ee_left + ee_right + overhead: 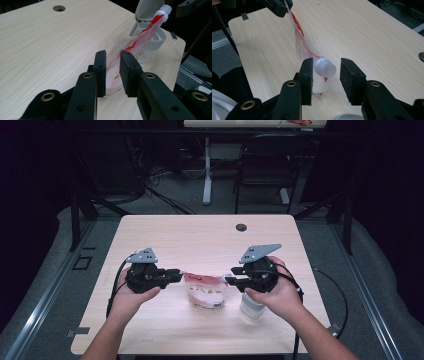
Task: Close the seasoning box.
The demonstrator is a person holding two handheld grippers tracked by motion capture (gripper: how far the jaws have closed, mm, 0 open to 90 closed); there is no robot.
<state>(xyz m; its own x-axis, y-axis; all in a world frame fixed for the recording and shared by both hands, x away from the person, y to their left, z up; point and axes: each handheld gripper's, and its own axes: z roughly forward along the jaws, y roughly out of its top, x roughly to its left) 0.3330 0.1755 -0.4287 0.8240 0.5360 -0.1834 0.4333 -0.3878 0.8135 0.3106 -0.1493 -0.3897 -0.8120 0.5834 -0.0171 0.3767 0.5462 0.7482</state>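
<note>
The left gripper [113, 72] is seen low in its own view, jaws parted around the pouch [132, 48] edge, pads not pressing. The right gripper [325, 81] is held apart too, the pouch's white spout [325, 67] between its jaws. The pouch, at frame centre in the high view, is judged light, floppy, slippery; the stiff spout and sealed edge are best taken. Beyond: open container [152, 37], wooden table [200, 235], dark room.

The pouch [206, 291] is clear with red and white print and a white spout [325, 67]; at its 4 o'clock a translucent whitish container [251, 306]. Both grippers [176, 275] [232, 280] are black with grey top plates, on a pale wood-grain table [190, 235]
</note>
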